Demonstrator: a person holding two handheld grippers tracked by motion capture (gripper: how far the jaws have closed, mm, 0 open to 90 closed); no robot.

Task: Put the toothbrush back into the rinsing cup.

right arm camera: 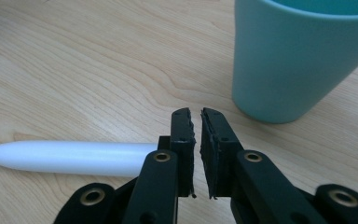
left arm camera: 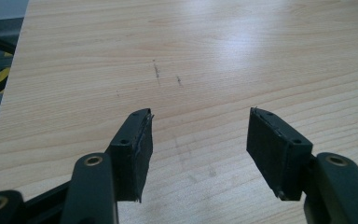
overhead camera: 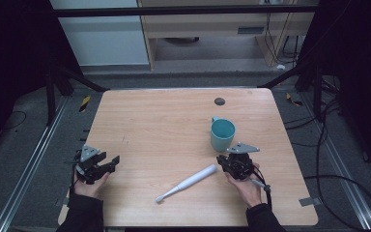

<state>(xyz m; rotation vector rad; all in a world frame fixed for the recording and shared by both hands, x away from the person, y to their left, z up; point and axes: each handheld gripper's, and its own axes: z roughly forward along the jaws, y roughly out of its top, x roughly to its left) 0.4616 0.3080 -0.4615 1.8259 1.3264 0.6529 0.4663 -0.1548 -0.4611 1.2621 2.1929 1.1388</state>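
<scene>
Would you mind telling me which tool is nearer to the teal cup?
Right. The right tool sits just in front of the teal cup, jaws nearly shut. The left tool is open near the table's left edge.

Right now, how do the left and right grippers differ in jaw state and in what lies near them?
The left gripper has its jaws spread wide, while the right gripper has its jaws nearly together with nothing between them. The left gripper faces bare table; the right gripper sits beside the white toothbrush and just short of the teal cup. The left sits near the table's left edge, the right toward its right side. Both are hand-held and grip nothing.
</scene>
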